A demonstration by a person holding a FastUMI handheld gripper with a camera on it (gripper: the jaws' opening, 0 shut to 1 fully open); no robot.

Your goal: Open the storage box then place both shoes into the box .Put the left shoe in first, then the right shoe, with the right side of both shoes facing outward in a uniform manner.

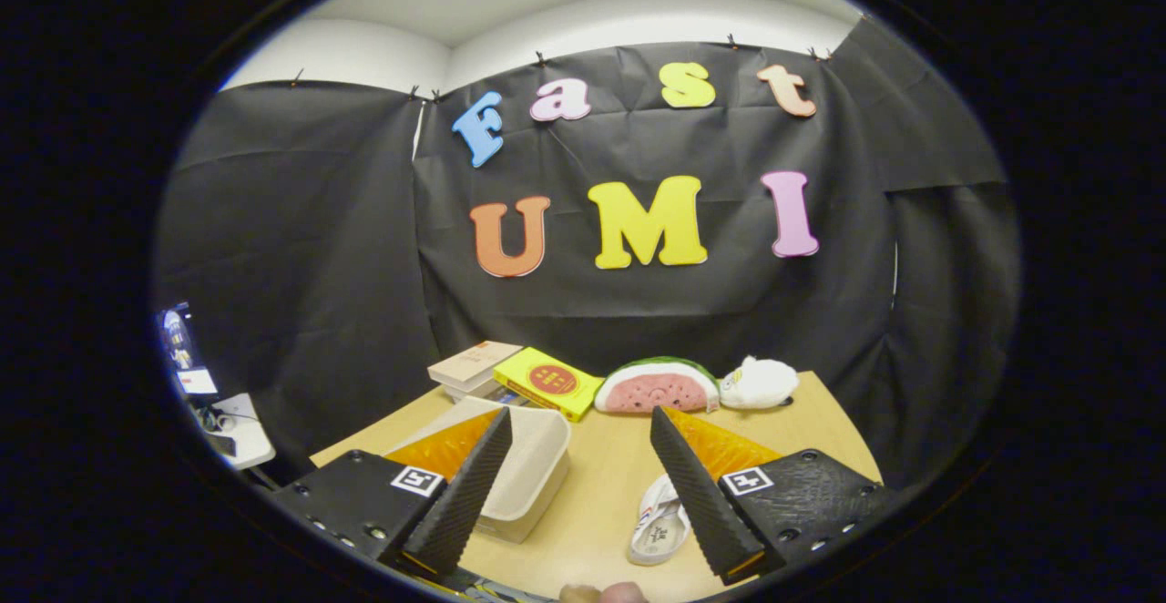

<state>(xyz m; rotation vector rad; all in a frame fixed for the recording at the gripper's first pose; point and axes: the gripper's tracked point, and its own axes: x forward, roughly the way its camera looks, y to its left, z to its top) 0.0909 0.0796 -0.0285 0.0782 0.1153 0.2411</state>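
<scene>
My gripper (580,428) hangs above the wooden table (820,412), open, nothing between its fingers. Its left finger (469,485) partly covers a beige storage box (533,471) that lies just ahead on the left; whether its lid is open I cannot tell. A white shoe (658,521) lies on the table beside the right finger (697,494), partly hidden under it, sole side showing. I see just this one shoe.
At the table's far edge lie a stack of books (474,366), a yellow box (549,383), a watermelon-slice plush (658,387) and a white plush toy (761,383). A side stand with a screen (196,366) is off to the left. Fingertips of a hand (603,594) show below.
</scene>
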